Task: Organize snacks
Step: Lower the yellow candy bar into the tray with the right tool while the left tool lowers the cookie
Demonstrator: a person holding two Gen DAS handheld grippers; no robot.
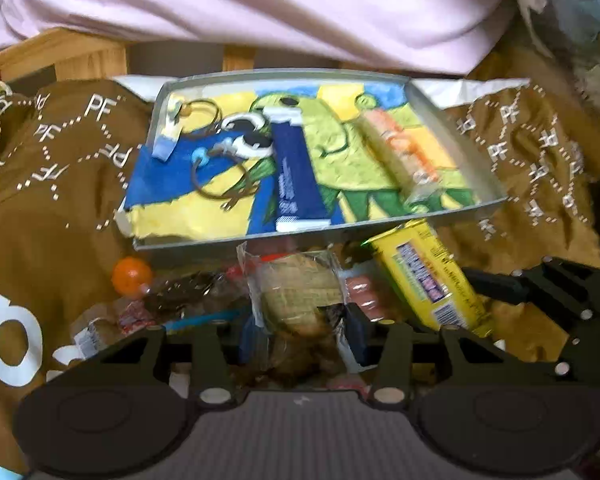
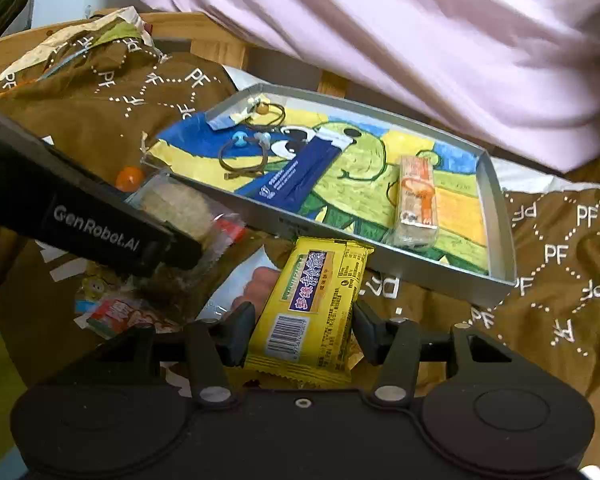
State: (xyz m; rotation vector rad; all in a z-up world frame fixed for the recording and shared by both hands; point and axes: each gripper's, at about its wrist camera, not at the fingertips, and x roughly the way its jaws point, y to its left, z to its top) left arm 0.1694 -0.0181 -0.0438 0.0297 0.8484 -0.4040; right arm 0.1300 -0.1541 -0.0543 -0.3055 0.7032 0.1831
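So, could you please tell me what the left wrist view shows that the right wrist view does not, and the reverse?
Only the left wrist view shows the left tongs around the clear-wrapped round beige cracker. Only the right wrist view shows the "GenRobot.AI" lettering and the right tongs straddling the yellow snack packet. Both show the shallow grey tray with its cartoon drawing, the blue packet and the orange-printed bar inside.

The small print on the yellow foil snack packet (image 2: pixel 304 312) is too small to read. The black left gripper (image 2: pixel 172 254) covers part of the clear-wrapped pale round cake (image 2: pixel 176 208). The crumpled red-and-white wrapper (image 2: pixel 116 314) is blurred, and its contents cannot be told.
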